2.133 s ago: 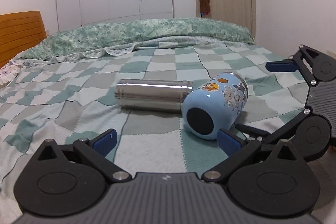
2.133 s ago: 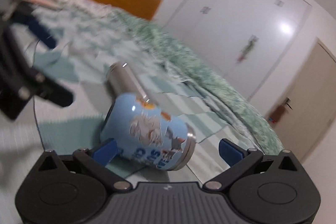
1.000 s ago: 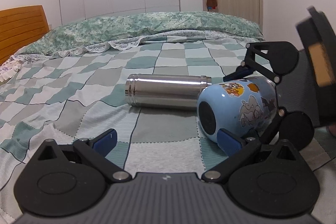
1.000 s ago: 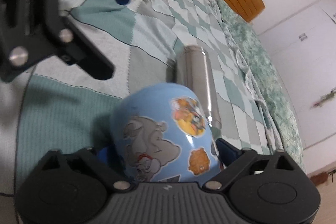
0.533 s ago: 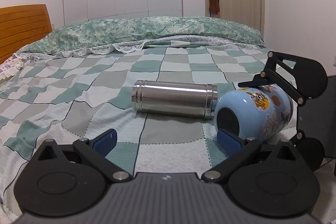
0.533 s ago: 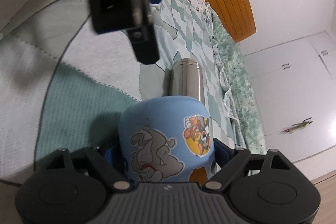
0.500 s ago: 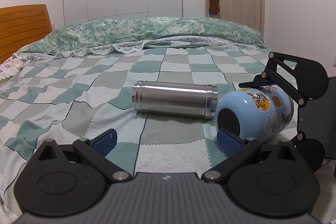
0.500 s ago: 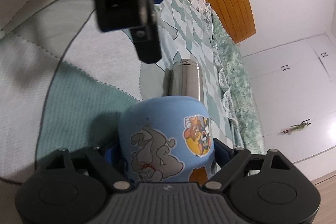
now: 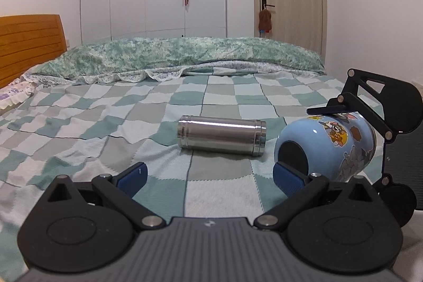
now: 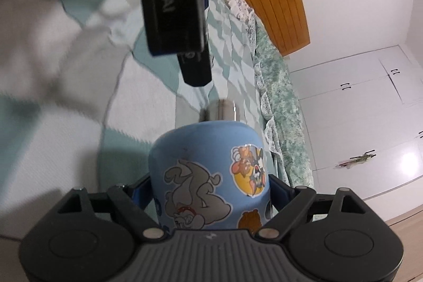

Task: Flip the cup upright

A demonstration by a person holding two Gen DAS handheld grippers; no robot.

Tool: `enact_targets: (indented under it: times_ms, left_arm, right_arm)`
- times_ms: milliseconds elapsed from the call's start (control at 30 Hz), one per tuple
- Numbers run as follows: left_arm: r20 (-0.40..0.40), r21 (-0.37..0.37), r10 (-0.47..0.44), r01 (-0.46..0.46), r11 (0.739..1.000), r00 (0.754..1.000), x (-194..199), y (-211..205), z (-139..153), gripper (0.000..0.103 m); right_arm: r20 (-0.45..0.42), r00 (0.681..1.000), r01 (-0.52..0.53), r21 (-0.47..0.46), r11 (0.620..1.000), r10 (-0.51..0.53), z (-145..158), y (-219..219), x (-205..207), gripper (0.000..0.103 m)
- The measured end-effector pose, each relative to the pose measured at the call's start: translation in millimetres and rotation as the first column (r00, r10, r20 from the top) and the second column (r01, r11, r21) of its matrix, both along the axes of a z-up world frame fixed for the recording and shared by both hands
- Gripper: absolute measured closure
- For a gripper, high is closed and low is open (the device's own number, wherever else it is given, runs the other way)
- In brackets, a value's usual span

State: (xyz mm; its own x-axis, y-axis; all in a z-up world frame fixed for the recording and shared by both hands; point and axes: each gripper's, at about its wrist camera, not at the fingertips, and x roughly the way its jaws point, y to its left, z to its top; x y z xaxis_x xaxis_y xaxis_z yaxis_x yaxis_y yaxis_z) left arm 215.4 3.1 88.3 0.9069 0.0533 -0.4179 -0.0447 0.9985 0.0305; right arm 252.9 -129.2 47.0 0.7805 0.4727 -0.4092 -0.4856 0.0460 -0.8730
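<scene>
right gripper (image 10: 210, 196): jaws clamped on both sides of the blue cartoon cup (image 10: 208, 176), which lies on its side with its dark base toward the left gripper | left gripper (image 9: 208, 173): jaws wide, holding nothing; cup (image 9: 327, 147) just beyond its right finger | steel flask (image 9: 221, 135) lying ahead of it on the checked bedspread (image 9: 105, 128)

On the bed (image 9: 79, 123) a steel flask (image 9: 221, 135) lies on its side mid-quilt, the cup (image 9: 327, 147) just beside its right end, apparently tipped base-forward between the right gripper (image 10: 210, 190) fingers, the left gripper (image 9: 208, 173) nearer, pillows (image 9: 182, 54) behind.
</scene>
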Motion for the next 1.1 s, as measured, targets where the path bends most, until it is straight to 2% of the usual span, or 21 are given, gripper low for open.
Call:
enact_targets:
  times_ms: [200, 433, 567, 767, 1033, 1100]
  left_arm:
    - [-0.001, 0.005, 0.001, -0.001, 1.0, 1.0, -52, 22, 5, 0.0]
    - [-0.034, 0.029, 0.019, -0.018, 0.999, 0.999, -105, 52, -4, 0.0]
    - [-0.046, 0.024, 0.04, -0.039, 0.999, 0.998, -126, 66, -10, 0.0]
    - [-0.074, 0.025, 0.058, -0.056, 0.998, 0.996, -142, 70, -20, 0.0]
    - [-0.059, 0.037, 0.052, -0.05, 0.998, 0.997, -150, 63, -16, 0.0]
    - [-0.055, 0.042, 0.049, -0.047, 0.998, 0.997, -151, 62, -14, 0.0]
  right_arm:
    - [-0.032, 0.999, 0.015, 0.049, 0.999, -0.013, 11, 23, -59, 0.017]
    - [-0.125, 0.992, 0.041, 0.048, 0.998, -0.035, -1, 59, -101, 0.017]
    - [-0.163, 0.985, 0.064, 0.043, 0.997, -0.056, -12, 80, -108, 0.017]
    - [-0.219, 0.969, 0.132, 0.057, 0.99, -0.117, -23, 96, -97, 0.017]
    - [-0.195, 0.972, 0.144, 0.069, 0.987, -0.128, -28, 97, -97, 0.017]
    - [-0.176, 0.975, 0.155, 0.082, 0.985, -0.138, -26, 94, -103, 0.014]
